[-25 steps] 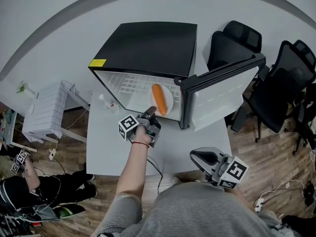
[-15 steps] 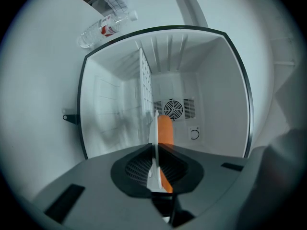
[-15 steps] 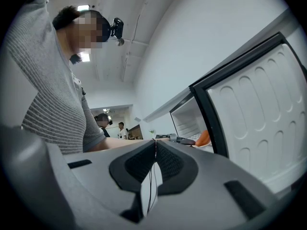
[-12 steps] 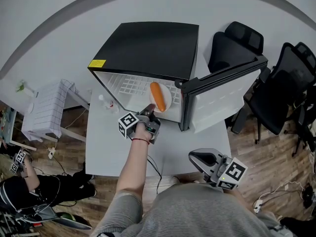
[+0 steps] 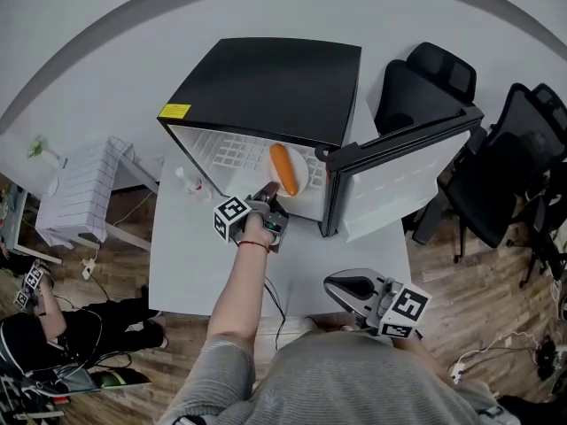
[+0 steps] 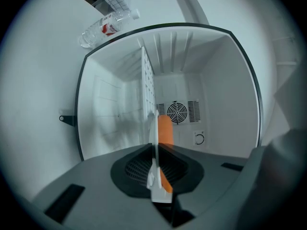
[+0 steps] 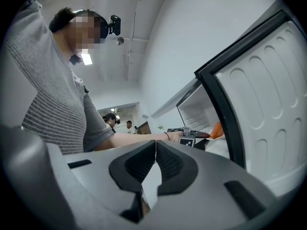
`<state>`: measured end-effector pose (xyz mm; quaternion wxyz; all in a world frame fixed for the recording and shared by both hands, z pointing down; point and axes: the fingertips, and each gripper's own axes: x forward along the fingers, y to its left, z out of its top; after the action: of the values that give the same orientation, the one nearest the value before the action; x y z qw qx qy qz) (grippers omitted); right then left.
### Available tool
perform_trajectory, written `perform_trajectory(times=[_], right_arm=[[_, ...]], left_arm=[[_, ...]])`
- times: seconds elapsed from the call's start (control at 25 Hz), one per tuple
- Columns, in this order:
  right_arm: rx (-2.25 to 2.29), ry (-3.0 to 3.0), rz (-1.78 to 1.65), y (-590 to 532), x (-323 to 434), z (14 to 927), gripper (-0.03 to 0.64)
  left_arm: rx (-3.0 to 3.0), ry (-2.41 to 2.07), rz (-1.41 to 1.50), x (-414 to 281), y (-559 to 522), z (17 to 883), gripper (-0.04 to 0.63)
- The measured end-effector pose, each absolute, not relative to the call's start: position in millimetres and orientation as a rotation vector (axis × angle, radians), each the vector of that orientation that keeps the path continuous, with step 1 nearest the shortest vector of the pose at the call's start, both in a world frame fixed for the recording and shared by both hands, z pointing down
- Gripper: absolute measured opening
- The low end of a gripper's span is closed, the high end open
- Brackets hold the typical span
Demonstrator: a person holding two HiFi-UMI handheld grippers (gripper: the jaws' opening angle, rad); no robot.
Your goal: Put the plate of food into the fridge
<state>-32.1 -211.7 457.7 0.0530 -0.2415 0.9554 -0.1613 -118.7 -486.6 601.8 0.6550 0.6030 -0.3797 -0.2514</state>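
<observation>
My left gripper (image 6: 154,148) pinches rim of thin stiff white plate (image 6: 155,188); probably slippery, orange oblong food (image 6: 166,131) may roll. Right gripper (image 7: 155,150) closed, empty.

White table (image 5: 199,277) with black fridge (image 5: 266,87) and bottle (image 5: 190,183)

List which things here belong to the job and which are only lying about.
Job: plate, held in the left tongs; orange food on it; open fridge; its door.
Lying about: water bottle beside the fridge; office chairs; right tongs, shut and empty.
</observation>
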Motion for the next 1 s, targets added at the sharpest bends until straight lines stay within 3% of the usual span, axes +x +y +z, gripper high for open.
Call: perform_trajectory(times=[1.0], right_arm=[[-0.574, 2.964, -0.594, -200.8, -52.2, 472.7, 0.014]], left_arm=[[1.309, -0.973, -0.567, -75.4, -498.6, 609.1, 0.040]])
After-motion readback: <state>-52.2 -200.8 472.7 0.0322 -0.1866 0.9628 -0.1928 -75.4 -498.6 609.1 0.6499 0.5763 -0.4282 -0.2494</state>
